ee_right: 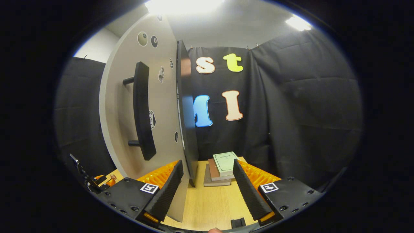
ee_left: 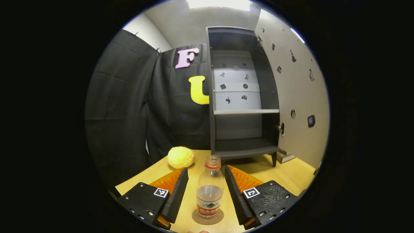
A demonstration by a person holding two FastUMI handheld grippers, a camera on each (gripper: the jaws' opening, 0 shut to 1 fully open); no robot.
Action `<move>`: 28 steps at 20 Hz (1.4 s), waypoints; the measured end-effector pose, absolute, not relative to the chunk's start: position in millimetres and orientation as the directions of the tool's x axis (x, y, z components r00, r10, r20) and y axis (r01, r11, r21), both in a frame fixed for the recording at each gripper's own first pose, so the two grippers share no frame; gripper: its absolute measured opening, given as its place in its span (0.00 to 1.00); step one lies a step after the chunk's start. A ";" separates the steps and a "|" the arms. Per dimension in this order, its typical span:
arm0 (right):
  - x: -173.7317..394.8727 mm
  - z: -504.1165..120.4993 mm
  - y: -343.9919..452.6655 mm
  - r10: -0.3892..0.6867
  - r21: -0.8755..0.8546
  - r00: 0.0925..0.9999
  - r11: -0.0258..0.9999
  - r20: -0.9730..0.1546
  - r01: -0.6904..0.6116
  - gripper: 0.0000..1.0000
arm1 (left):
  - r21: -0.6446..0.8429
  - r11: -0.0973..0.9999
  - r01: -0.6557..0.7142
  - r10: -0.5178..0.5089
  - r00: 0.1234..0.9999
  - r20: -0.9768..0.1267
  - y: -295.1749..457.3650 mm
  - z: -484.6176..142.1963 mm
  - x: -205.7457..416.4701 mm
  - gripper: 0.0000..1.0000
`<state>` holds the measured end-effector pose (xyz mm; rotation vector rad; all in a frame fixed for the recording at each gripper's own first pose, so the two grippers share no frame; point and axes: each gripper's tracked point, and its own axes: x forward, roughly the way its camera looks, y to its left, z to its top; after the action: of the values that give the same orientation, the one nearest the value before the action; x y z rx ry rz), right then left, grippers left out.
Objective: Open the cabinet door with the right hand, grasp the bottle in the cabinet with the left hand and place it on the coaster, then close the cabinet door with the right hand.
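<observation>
Between the fingers of the left gripper [ee_left: 206,189] stands the bottle [ee_left: 209,189], upright on the round coaster [ee_left: 207,217] on the wooden table [ee_left: 291,176]. Both fingers are spread wide, released, with a clear gap on each side of the bottle, so neither presses on it. The bottle has no cap; a little water sits in its lower part, above the label. Beyond the left finger, near its tip, lies a yellow ball-shaped lump [ee_left: 180,157] on the table. Straight ahead past the fingertips stands the dark cabinet [ee_left: 241,97], its inside in plain sight with one shelf [ee_left: 246,111] across the middle. The cabinet door [ee_left: 291,97] is swung open to the right of it, pale and dotted with small stickers.

Seen from the right gripper view, the right gripper [ee_right: 207,181] also has its fingers released and wide apart, gripping nothing. The open door's edge [ee_right: 186,106] rises just ahead of the left finger, and the door's front face carries a long black handle [ee_right: 142,111] off to the left of that finger. Between the two fingertips and farther off, a small stack of books [ee_right: 221,170] lies on the table by the black cloth wall.
</observation>
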<state>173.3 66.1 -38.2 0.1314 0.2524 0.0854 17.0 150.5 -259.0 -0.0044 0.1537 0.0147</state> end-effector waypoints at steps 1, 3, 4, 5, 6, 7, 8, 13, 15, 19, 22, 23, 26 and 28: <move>175.2 -34.0 65.4 0.104 0.150 0.967 0.986 -0.232 -0.070 0.98 | 0.004 1.000 -0.015 0.016 0.988 -0.152 149.6 -246.7 15.2 0.66; 179.9 -23.5 64.5 0.111 0.177 0.971 0.981 -0.210 -0.074 0.98 | 0.005 1.000 -0.018 0.018 0.989 -0.144 149.4 -216.1 12.8 0.65; 182.3 -18.1 66.7 0.121 0.195 0.972 0.977 -0.201 -0.082 0.98 | -0.006 1.000 -0.014 0.013 0.991 -0.134 149.3 -198.8 12.1 0.65; 183.7 -13.7 68.0 0.127 0.208 0.973 0.974 -0.193 -0.086 0.93 | -0.022 1.000 -0.006 0.003 0.992 -0.126 147.3 -184.0 11.6 0.65; 184.9 -9.3 69.0 0.130 0.215 0.974 0.973 -0.186 -0.089 0.98 | -0.036 0.999 0.004 -0.008 0.993 -0.118 147.1 -168.8 12.0 0.65; 185.9 -6.5 69.6 0.128 0.214 0.975 0.973 -0.182 -0.087 0.98 | -0.047 0.999 0.004 -0.010 0.993 -0.116 150.8 -156.8 13.3 0.65; 186.0 -3.8 71.9 0.127 0.205 0.975 0.975 -0.184 -0.089 0.98 | -0.055 0.998 0.006 -0.013 0.993 -0.115 154.9 -144.4 15.3 0.63; 186.4 3.0 76.9 0.087 0.119 0.976 0.991 -0.199 -0.064 0.98 | -0.070 0.998 0.003 -0.008 0.998 -0.064 186.6 -95.2 32.0 0.65; 185.0 5.8 80.4 0.065 0.092 0.978 0.995 -0.200 -0.047 0.98 | -0.056 0.998 0.014 -0.017 0.999 -0.048 196.2 -86.2 39.6 0.63; 182.6 12.1 106.6 0.063 0.068 0.976 0.996 -0.211 -0.050 0.92 | -0.049 0.998 0.044 -0.046 0.998 -0.048 211.9 -88.8 52.6 0.65; 177.1 15.1 138.4 0.098 0.068 0.972 0.994 -0.214 -0.086 0.92 | -0.065 0.996 0.058 -0.062 0.997 -0.056 224.0 -94.6 55.7 0.65; 177.6 15.6 147.8 0.108 0.070 0.971 0.993 -0.214 -0.095 0.92 | -0.068 0.996 0.063 -0.067 0.996 -0.057 228.1 -95.9 56.8 0.66; 180.7 16.0 171.3 0.134 0.075 0.967 0.990 -0.218 -0.120 0.97 | -0.061 0.996 0.063 -0.066 0.996 -0.059 245.4 -96.8 57.6 0.65; 186.2 19.0 181.6 0.133 0.091 0.969 0.989 -0.208 -0.116 0.97 | -0.058 0.996 0.061 -0.064 0.996 -0.055 254.0 -95.9 56.4 0.65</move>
<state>186.2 181.6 19.0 0.0789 0.2153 0.1259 56.4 254.0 -95.9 -0.0564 0.0567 -0.0629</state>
